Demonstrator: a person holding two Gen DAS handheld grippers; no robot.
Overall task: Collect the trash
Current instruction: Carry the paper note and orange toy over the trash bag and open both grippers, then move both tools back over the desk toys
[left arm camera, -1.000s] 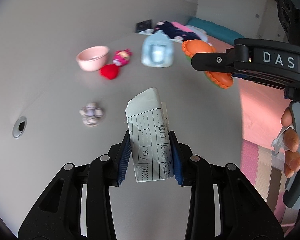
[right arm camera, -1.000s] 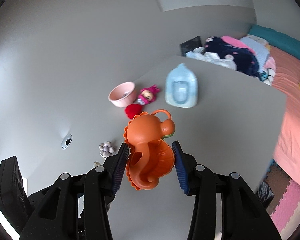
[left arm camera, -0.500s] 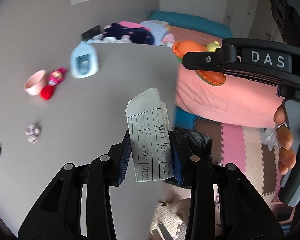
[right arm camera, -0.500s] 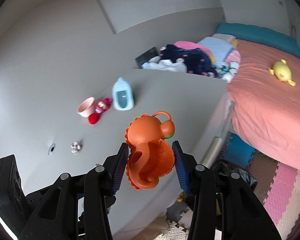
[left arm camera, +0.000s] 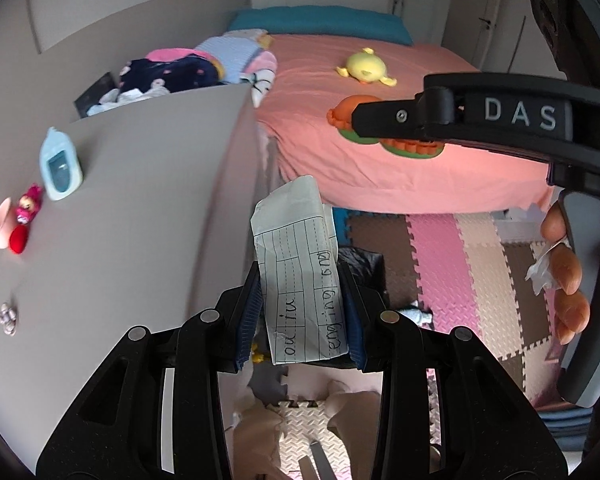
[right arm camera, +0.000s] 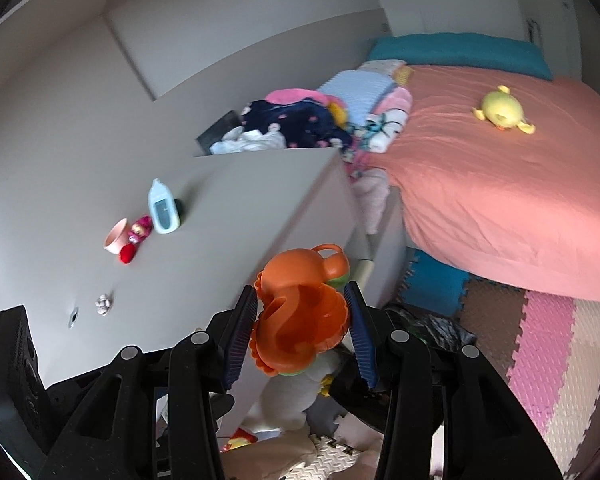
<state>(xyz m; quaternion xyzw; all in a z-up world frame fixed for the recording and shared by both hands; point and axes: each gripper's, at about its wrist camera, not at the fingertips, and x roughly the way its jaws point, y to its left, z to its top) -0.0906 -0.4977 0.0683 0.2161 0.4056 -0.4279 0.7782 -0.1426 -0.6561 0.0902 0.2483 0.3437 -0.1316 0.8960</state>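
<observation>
My left gripper [left arm camera: 300,320] is shut on a folded sheet of lined paper [left arm camera: 298,276] with handwriting, held off the desk's right edge above a black trash bag [left arm camera: 360,258] on the floor. My right gripper [right arm camera: 302,326] is shut on an orange plastic toy [right arm camera: 300,316], also past the desk edge, over the black bag [right arm camera: 428,326]. The right gripper and the orange toy [left arm camera: 346,114] show at the upper right of the left wrist view. A small crumpled wad [left arm camera: 7,316] lies on the grey desk [left arm camera: 140,200]; it also shows in the right wrist view [right arm camera: 104,305].
On the desk stand a pink bowl [right arm camera: 116,236], a red ball [right arm camera: 127,254], a pink doll [right arm camera: 140,229] and a blue bottle [right arm camera: 163,208]. A bed [right arm camera: 500,184] with a yellow plush [right arm camera: 500,110] fills the right. Foam mats [left arm camera: 460,264] and clutter cover the floor below.
Both grippers swung right from over the desk to past its edge, with the paper and orange toy still held. The floor, bag and bed came into view.
</observation>
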